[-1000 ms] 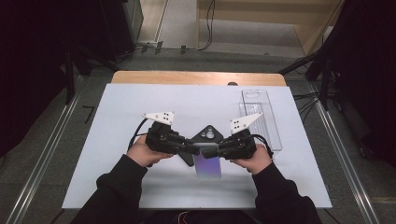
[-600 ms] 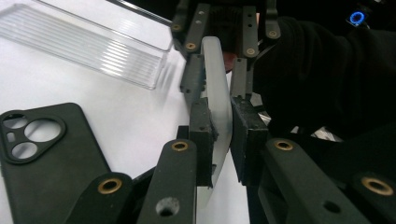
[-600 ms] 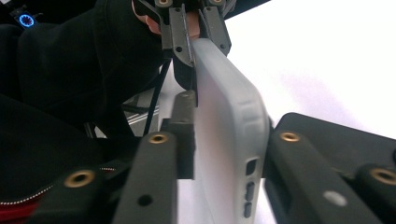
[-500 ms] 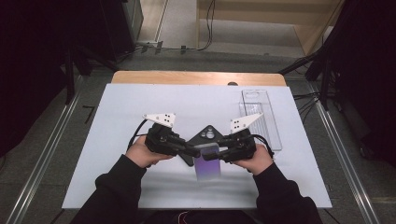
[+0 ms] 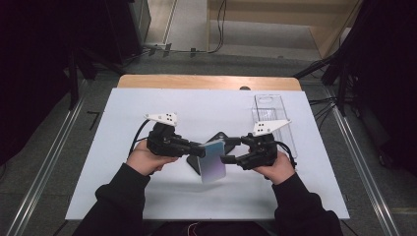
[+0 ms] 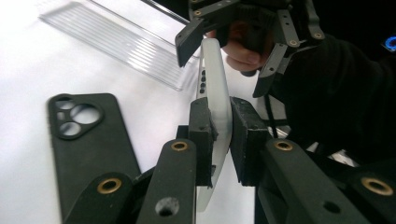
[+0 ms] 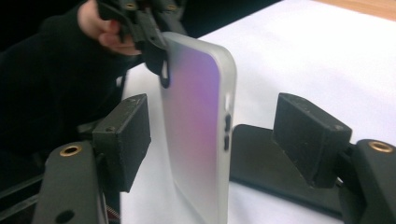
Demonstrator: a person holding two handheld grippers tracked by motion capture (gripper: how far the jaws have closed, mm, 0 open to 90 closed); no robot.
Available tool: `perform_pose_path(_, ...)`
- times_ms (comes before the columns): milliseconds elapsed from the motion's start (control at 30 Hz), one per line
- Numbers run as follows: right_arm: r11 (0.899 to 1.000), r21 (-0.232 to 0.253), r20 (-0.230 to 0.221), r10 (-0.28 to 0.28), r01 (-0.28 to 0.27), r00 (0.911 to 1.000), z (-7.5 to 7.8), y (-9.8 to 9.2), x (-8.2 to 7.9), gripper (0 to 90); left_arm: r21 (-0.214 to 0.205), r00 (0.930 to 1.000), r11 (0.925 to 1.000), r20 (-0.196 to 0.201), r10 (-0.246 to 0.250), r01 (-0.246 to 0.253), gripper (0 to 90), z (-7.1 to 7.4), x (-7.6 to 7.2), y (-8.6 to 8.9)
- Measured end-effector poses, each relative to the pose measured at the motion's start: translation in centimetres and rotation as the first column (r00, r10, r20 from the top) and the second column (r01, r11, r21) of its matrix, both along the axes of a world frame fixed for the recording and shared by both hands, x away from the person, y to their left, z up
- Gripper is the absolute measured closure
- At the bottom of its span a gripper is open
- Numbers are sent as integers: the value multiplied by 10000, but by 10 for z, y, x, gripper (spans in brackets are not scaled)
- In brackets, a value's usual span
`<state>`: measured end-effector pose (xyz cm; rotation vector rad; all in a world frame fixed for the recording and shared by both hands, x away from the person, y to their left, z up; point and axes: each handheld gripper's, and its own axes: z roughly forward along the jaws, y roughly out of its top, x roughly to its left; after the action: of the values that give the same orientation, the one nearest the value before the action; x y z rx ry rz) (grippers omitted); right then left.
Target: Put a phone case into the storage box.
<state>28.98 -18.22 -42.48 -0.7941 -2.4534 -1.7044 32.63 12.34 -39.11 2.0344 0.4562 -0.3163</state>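
Observation:
A phone in a frosted, purple-tinted case hangs edge-up just above the table's middle. My left gripper is shut on its side edge; both pads press the phone in the left gripper view. My right gripper faces it from the right, and its jaws have just been opening. In the right gripper view the phone stands between the spread pads of that gripper without touching either. A black phone case lies flat on the white mat beneath, camera cut-outs up.
A clear plastic tray lies at the back right of the white mat. The wooden table edge runs along the far side. Dark sleeves and hands come in from the bottom.
The right gripper's jaws have spread away from the phone, which stays in the left gripper. Neither hand has shifted noticeably.

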Motion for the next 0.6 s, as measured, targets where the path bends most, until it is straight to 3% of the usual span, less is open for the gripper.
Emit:
perform_pose_path(133, 9994, 118, -37, -321, 322, 9995, 0, -1, 0, 210, 78, 9991, 9990, 70, 430, -430, 806, 2, 1, 2)
perform_pose_path(167, 9982, 62, 22, -602, 602, 9982, 0, -1, 0, 149, 136, 9969, 9969, 80, 780, -781, 806, 4, 0, 3)
perform_pose_path(200, 9982, 62, 22, -602, 602, 9982, 0, -1, 0, 149, 136, 9969, 9969, 80, 780, -781, 806, 4, 0, 3)
perform_pose_path(233, 9969, 22, -10, -786, 786, 9969, 0, -1, 0, 31, 186, 9938, 9937, 2, 1110, -1109, 806, 5, 0, 4)
perform_pose_path(267, 9961, 12, 71, -879, 879, 9961, 0, 0, 0, 0, 186, 9938, 9937, 2, 1110, -1109, 806, 5, 0, 4)
perform_pose_path(300, 9961, 12, 71, -879, 879, 9961, 0, 0, 0, 0, 255, 9910, 9907, -27, 1340, -1339, 806, 7, 0, 4)
perform_pose_path(333, 9919, -81, 278, -1263, 1266, 9916, 1, 1, -1, 0, 334, 9855, 9849, 25, 1697, -1697, 806, 9, 0, 4)
perform_pose_path(367, 9919, -81, 278, -1263, 1266, 9916, 1, 1, -1, 0, 334, 9855, 9849, 25, 1697, -1697, 806, 9, 0, 4)
perform_pose_path(433, 9838, -97, 335, -1789, 1793, 9833, 0, 1, -2, 0, 494, 9755, 9744, 257, 2185, -2195, 806, 12, -2, 3)
perform_pose_path(467, 9838, -97, 335, -1789, 1793, 9833, 0, 1, -2, 0, 494, 9755, 9744, 257, 2185, -2195, 806, 12, -2, 3)
perform_pose_path(533, 9727, -311, 409, -2288, 2302, 9726, 0, 5, -3, 0, 645, 9644, 9625, 438, 2610, -2634, 806, 13, -4, 1)
perform_pose_path(600, 9699, -308, 431, -2400, 2414, 9698, -1, 6, -3, 0, 665, 9606, 9587, 460, 2741, -2767, 806, 13, -4, 0)
